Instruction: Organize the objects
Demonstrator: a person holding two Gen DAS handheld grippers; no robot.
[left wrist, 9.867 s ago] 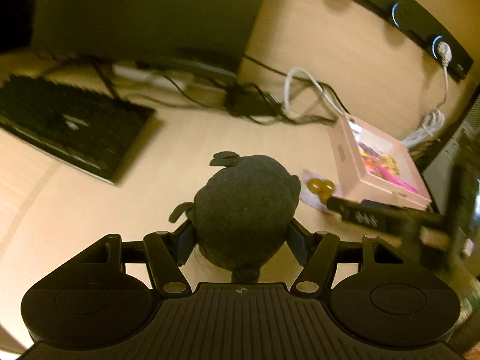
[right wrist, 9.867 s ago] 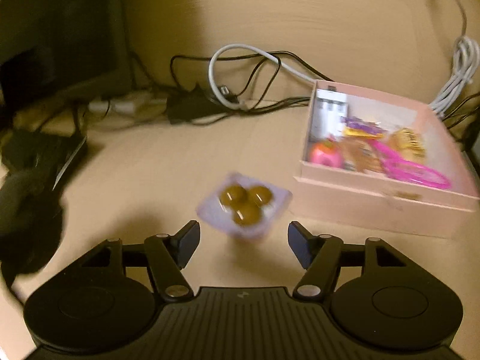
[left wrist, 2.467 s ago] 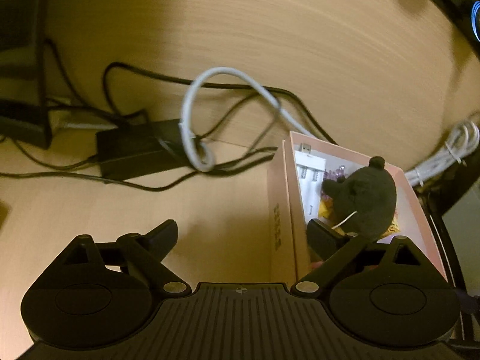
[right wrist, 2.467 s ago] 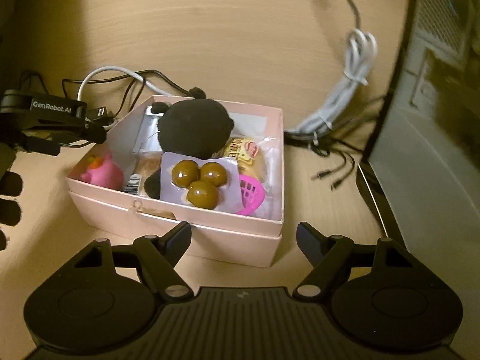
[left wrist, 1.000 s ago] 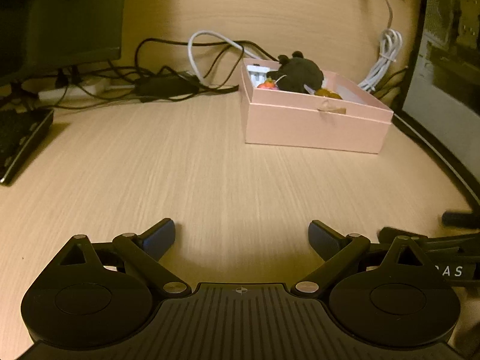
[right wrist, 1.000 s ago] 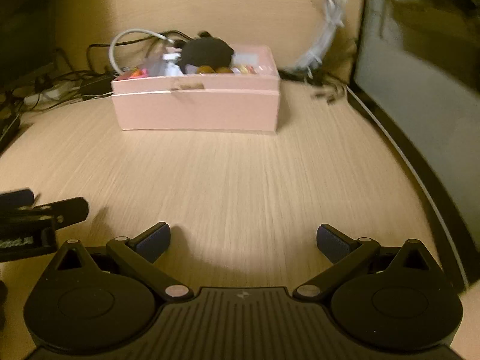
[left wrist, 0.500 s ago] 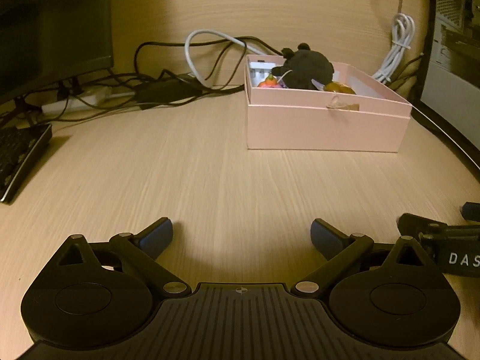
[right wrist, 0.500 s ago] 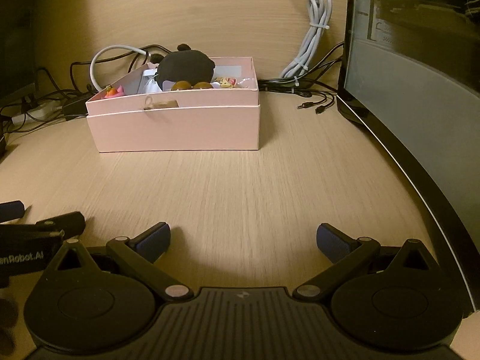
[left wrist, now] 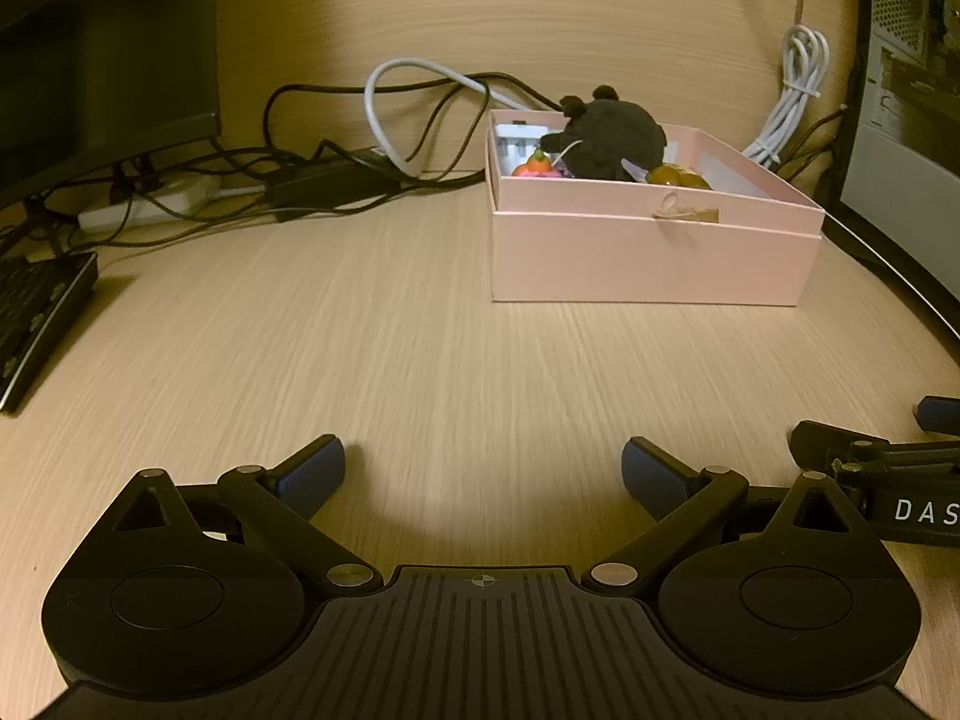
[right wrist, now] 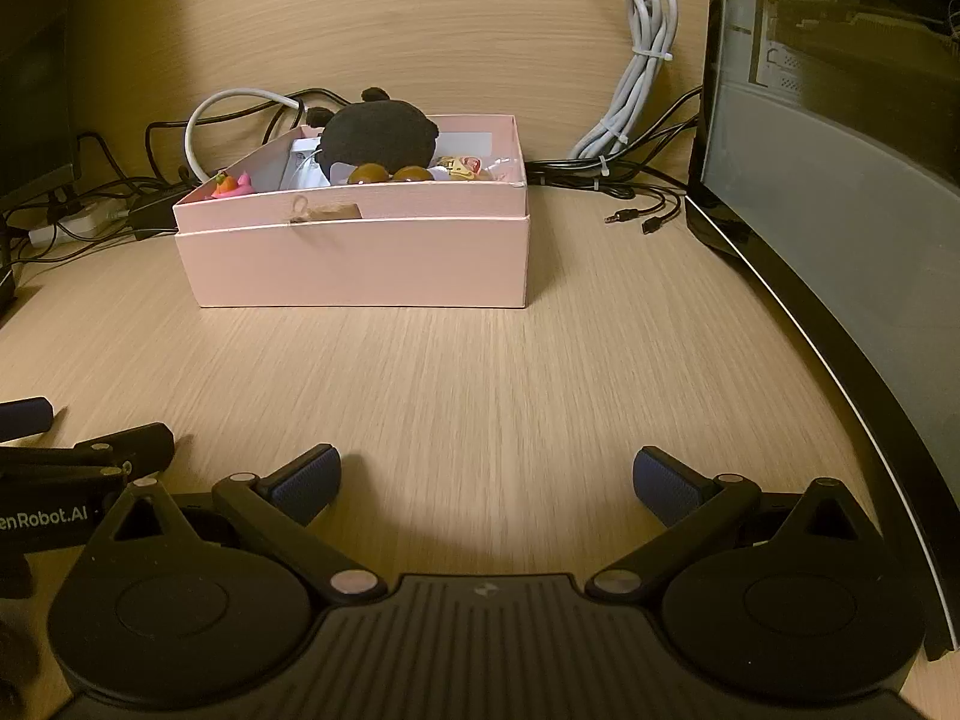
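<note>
Both grippers backed off since plush drop; black plush (right wrist: 377, 141) and chocolate pack (right wrist: 389, 173) now inside pink box (right wrist: 360, 261) at desk (right wrist: 480, 372) rear. Left gripper (left wrist: 483, 471) spread wide, empty. Right gripper (right wrist: 486, 480) same, low over desk.

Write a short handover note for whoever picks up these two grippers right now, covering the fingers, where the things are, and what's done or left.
Left gripper: fingers open, empty, low over the desk.
Right gripper: fingers open, empty, alongside it.
Pink box stands ahead near the wall. Inside: black plush toy, blister pack of brown balls, pink toy and other small items.
Done: nothing loose is visible on the desk.
Left: probably nothing; check outside the camera views.
</note>
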